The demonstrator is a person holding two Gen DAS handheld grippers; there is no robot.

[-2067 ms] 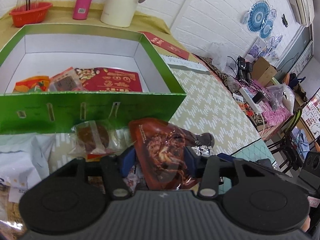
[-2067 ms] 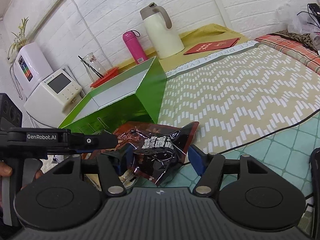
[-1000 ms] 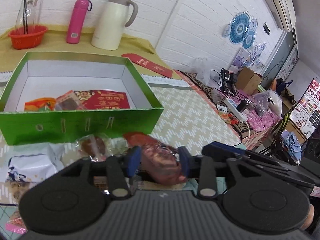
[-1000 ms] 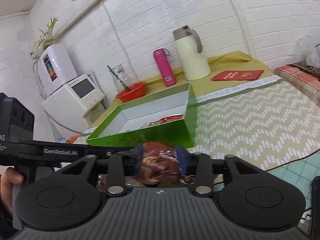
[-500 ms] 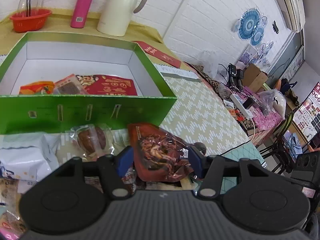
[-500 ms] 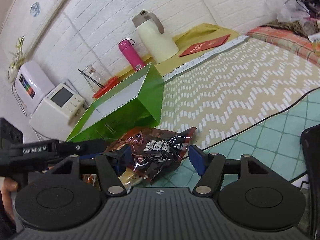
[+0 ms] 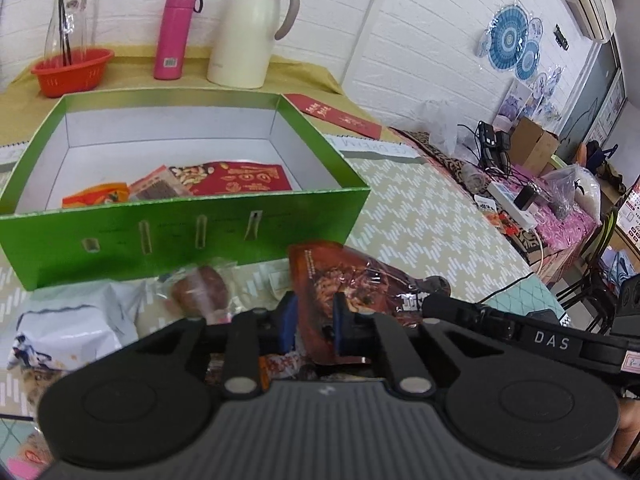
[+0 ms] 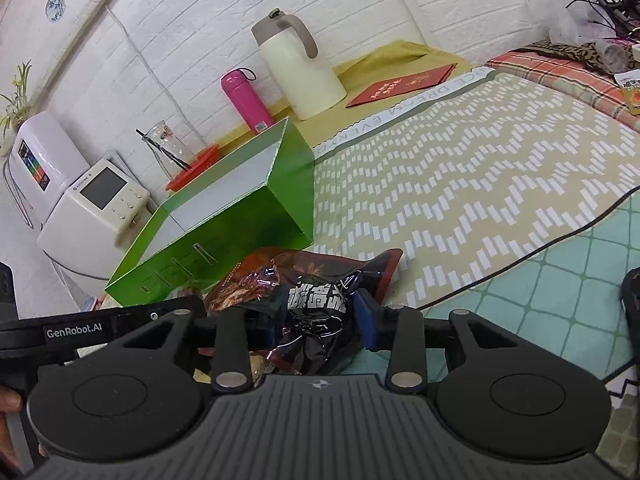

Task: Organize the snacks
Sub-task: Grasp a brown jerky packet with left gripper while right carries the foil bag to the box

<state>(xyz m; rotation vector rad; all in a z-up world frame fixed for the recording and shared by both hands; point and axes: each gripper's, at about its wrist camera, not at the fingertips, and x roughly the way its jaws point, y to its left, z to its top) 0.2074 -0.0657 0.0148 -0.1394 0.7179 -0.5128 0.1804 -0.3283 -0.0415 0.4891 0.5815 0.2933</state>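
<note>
The left tool [image 7: 313, 322] is pinched tight on the brown snack bag [image 7: 344, 280], just in front of the green box [image 7: 180, 228]. The right tool [image 8: 318, 322] is closing, with the same bag between its pads.

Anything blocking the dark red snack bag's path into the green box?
Only the box's own near wall: the dark red snack bag, pinched in the left gripper, sits below its rim and must be lifted over. Inside the green box, the right half of the floor is bare; the packets lie left.
</note>
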